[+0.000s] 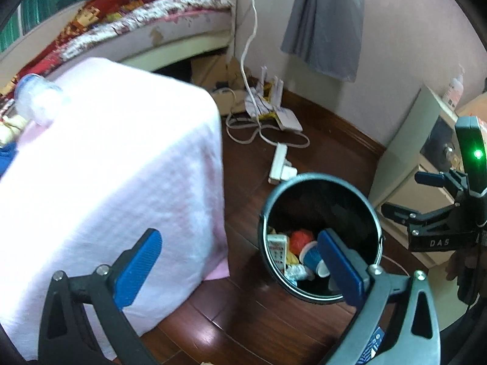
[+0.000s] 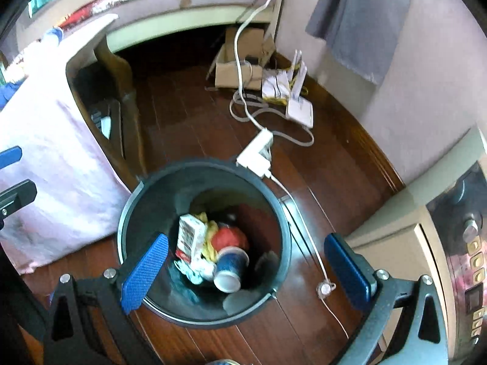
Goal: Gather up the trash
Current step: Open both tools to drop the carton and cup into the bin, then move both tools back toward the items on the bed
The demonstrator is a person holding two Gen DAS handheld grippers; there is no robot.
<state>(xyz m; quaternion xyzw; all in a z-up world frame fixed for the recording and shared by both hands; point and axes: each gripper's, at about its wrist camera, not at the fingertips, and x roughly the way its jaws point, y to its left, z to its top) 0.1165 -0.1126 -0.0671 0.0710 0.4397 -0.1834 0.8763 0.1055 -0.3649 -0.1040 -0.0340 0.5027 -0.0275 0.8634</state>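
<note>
Both grippers gape wide, holding nothing. The right gripper (image 2: 246, 270) hangs directly over the round black trash bin (image 2: 127, 231) holding a blue paper cup (image 2: 229, 269); the left gripper (image 1: 240, 270) sits beside it.

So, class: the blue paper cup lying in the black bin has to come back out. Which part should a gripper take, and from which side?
Grip the blue paper cup across its side wall, coming straight down through the bin's open top. It lies tipped on its side among other trash, mouth facing the camera, so the rounded wall is uppermost. The right gripper, jaws open and empty, hangs above the bin.
</note>
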